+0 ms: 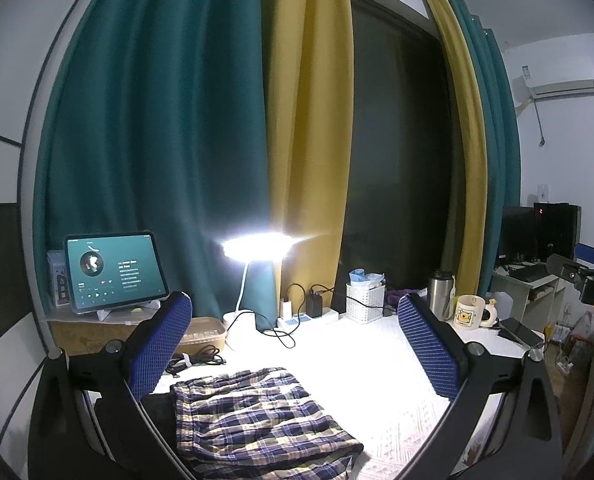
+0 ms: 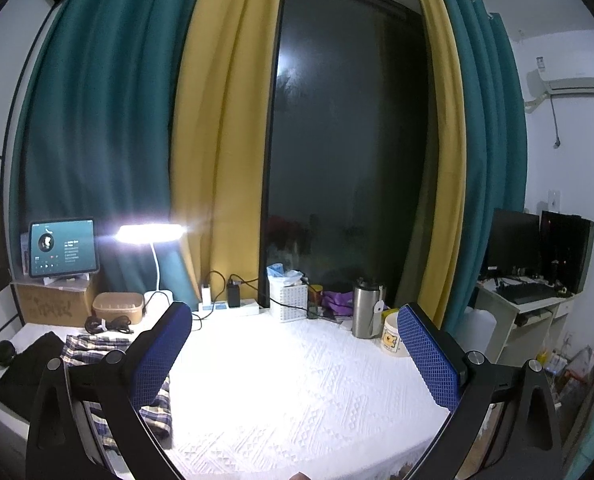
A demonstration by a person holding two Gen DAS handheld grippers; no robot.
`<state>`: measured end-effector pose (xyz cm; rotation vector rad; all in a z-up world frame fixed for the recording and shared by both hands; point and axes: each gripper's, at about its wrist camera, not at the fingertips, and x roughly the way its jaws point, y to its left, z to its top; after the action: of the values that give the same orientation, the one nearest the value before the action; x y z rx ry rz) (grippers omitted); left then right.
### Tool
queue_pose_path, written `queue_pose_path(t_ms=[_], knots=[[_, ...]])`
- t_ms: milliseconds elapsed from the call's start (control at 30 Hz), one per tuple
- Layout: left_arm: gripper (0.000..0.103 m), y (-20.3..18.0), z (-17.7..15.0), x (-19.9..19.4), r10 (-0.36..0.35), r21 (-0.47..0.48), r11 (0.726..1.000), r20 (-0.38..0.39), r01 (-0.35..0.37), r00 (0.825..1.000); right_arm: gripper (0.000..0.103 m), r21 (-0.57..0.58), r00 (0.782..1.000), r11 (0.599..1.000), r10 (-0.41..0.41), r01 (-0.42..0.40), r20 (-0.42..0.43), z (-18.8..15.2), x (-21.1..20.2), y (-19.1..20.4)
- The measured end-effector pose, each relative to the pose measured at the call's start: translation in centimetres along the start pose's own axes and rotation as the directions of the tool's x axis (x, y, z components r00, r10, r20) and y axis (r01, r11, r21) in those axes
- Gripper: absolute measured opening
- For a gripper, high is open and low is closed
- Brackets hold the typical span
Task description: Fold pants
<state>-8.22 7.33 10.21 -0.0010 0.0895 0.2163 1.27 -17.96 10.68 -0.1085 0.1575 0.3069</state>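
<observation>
Plaid blue, white and yellow pants [image 1: 257,420] lie folded in a stack on the white textured tablecloth [image 1: 377,380], low in the left wrist view. My left gripper [image 1: 293,320] is open and empty, held above and behind the pants, its blue-padded fingers [image 1: 161,344] spread wide. In the right wrist view the pants [image 2: 97,344] lie at the left, partly hidden behind the left finger. My right gripper [image 2: 295,328] is open and empty above the bare cloth [image 2: 297,392], to the right of the pants.
A black cloth [image 2: 29,364] lies left of the pants. Along the back stand a tablet [image 1: 115,272] on a box, a lit desk lamp [image 1: 257,246], a power strip [image 1: 309,316], a white basket [image 1: 365,302], a steel flask [image 1: 441,298] and a mug [image 1: 469,312].
</observation>
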Motion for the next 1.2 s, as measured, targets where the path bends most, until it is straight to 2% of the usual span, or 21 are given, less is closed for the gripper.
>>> queue_pose_path(t_ms=[1200], knots=[[0.102,-0.05,0.00,0.57,-0.011,0.000,1.000,0.000,0.011,1.000,0.103,0.004,1.000,1.000,-0.008,0.008,0.000,-0.25,-0.15,0.35]])
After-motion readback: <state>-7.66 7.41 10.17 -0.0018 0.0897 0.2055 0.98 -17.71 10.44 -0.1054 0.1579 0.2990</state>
